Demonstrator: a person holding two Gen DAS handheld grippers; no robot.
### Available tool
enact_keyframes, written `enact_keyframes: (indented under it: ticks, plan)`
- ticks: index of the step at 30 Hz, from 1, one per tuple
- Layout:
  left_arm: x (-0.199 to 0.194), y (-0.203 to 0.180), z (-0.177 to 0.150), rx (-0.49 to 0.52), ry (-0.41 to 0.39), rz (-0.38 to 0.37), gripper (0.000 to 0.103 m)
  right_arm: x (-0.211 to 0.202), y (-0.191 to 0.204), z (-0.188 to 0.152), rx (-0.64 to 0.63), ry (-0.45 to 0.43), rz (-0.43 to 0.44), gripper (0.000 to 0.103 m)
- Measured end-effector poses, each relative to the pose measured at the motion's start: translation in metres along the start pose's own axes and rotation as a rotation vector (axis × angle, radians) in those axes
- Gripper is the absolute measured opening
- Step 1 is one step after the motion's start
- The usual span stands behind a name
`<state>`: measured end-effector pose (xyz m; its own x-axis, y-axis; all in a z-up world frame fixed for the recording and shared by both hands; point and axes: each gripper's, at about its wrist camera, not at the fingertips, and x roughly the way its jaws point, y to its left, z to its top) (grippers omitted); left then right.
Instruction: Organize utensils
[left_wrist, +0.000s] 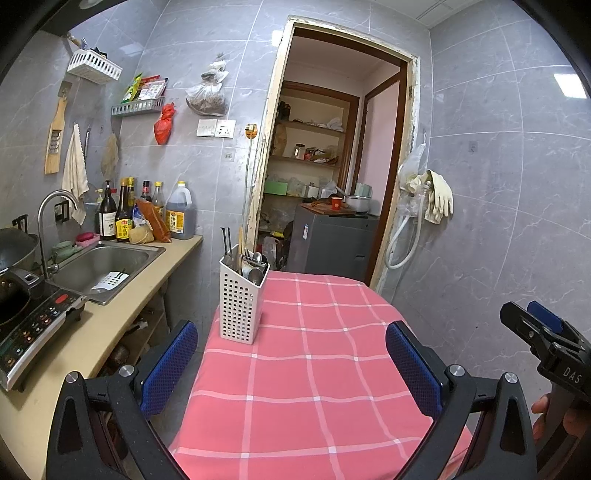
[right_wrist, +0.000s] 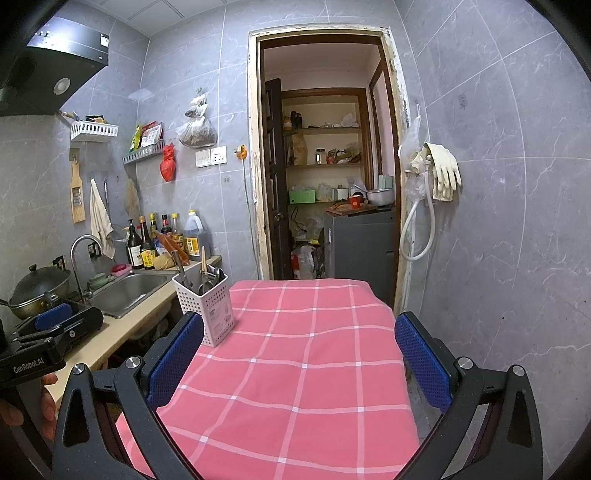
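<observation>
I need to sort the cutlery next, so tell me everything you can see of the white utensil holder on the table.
The white utensil holder is a tall perforated caddy, plastic by its look, standing upright on the pink checked tablecloth near the table's far left corner, beside the counter. Spoons, chopsticks and other metal utensils stand in it, handles and bowls sticking above the rim. Neither hand-held gripper touches it.

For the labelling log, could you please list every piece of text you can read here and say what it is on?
"DAS": on the right gripper body, seen from the left wrist.
"GenRobot.AI": on the left gripper body, seen from the right wrist.
Bottle labels, shelf packets, cooktop buttons, fridge sticker: print too small or blurred to read.
</observation>
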<state>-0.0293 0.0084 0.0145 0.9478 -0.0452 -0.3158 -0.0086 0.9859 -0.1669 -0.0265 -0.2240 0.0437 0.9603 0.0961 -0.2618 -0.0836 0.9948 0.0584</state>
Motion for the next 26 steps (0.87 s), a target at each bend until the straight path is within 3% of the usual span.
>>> enact_keyframes:
  ticks: [13, 26]
  plan:
    - [0.003, 0.014, -0.012, -0.009, 0.050, 0.065, 0.102, 0.001, 0.002, 0.000, -0.002, 0.006, 0.000, 0.102]
    - [0.009, 0.011, -0.007, 0.012, 0.065, 0.066, 0.103, 0.007, 0.006, -0.015, -0.006, 0.032, 0.006, 0.102]
